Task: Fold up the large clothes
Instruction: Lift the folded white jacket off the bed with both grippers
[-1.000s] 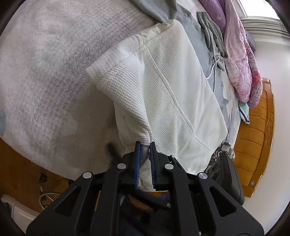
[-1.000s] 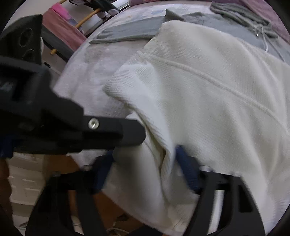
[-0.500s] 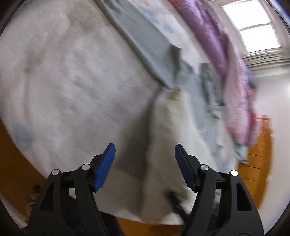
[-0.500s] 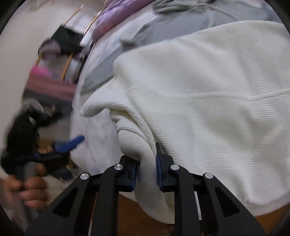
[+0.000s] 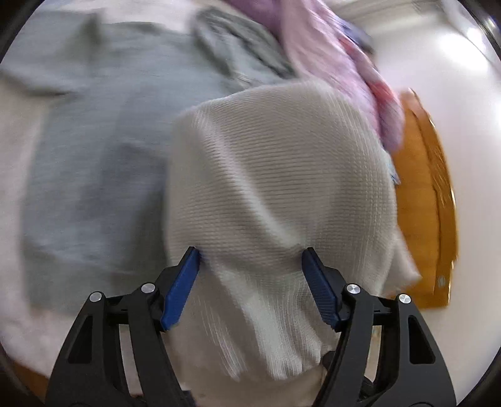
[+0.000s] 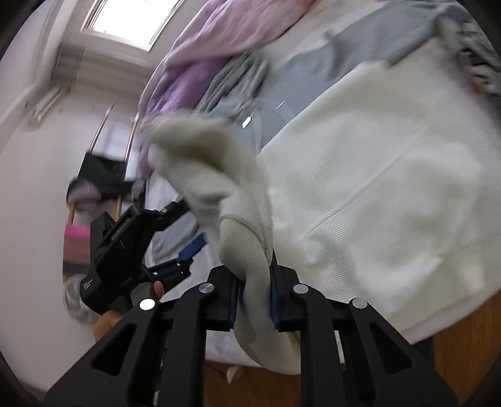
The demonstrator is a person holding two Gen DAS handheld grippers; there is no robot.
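Note:
A white ribbed sweater (image 5: 281, 172) lies on the bed, spread partly over a grey garment (image 5: 94, 141). My left gripper (image 5: 250, 269) hangs over it with its blue pads wide apart. The knit shows between them, and they are not pressing on it. In the right wrist view, my right gripper (image 6: 253, 275) is shut on a bunched fold of the white sweater (image 6: 375, 188) and holds that fold up off the bed. The left gripper (image 6: 191, 225) shows there too, open, at the left with a hand (image 6: 109, 319) under it.
A pink and purple quilt (image 5: 338, 62) is heaped along the far side of the bed. An orange wooden bed board (image 5: 422, 203) stands at the right. A window (image 6: 131, 18) and a dark rack (image 6: 103, 172) are by the wall, with wood floor (image 6: 463, 344) below.
The left gripper let go of the sweater's edge, opened wide and swung over the sweater's body. The right gripper closed on a fold, lifted it and rolled.

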